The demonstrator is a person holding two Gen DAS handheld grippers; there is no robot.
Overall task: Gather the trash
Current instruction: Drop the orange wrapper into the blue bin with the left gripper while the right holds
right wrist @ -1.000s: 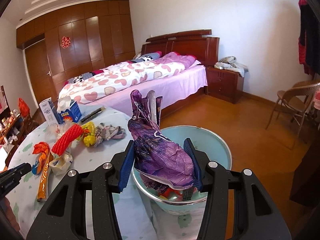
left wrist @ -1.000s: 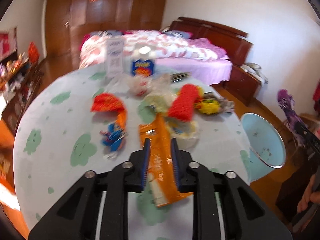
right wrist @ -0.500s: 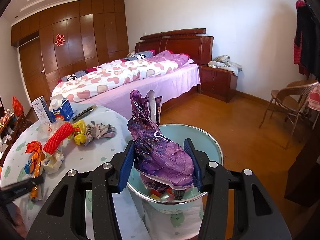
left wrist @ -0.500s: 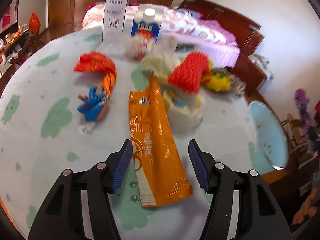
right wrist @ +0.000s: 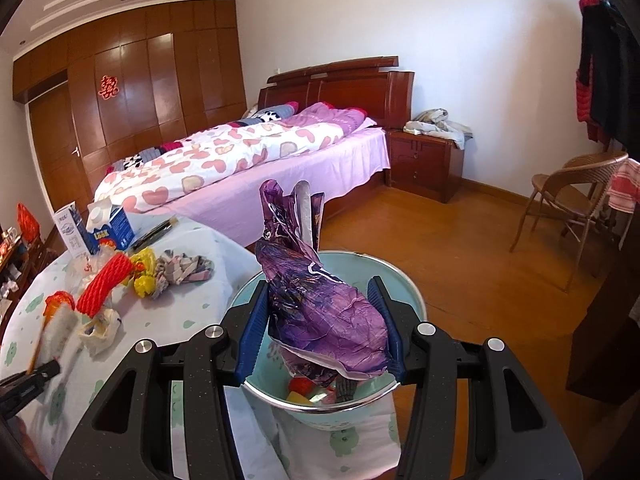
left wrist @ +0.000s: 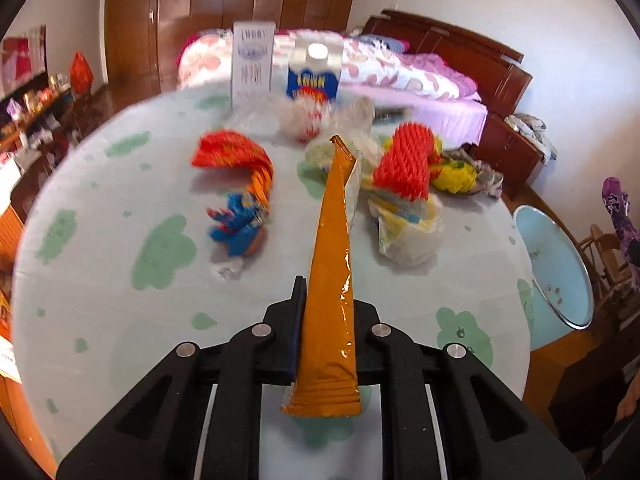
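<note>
A: What is filling the scene, starting with the biggest thing?

B: The round table (left wrist: 100,288) in its green-patterned cloth is carrying most of the litter. Just off its edge, the pale blue bin (right wrist: 400,284) is sitting with a few scraps showing inside.

A: And the grippers?

B: The right gripper (right wrist: 326,322) is hanging over the bin's mouth, its jaws pressing on a crumpled purple wrapper (right wrist: 320,300). The left gripper (left wrist: 325,304) is pinching a long orange wrapper (left wrist: 332,264) near its bottom end, and the wrapper is tilting up and away over the table.

A: How should the step be done well?

B: I am judging that the purple wrapper is ready to drop, so the jaws should be spreading only while centred above the opening. The orange one is long and floppy, so it should be travelling low across to the bin without sweeping the red foam net (left wrist: 404,168) or the blue and orange packet (left wrist: 244,220) lying beside it.
</note>
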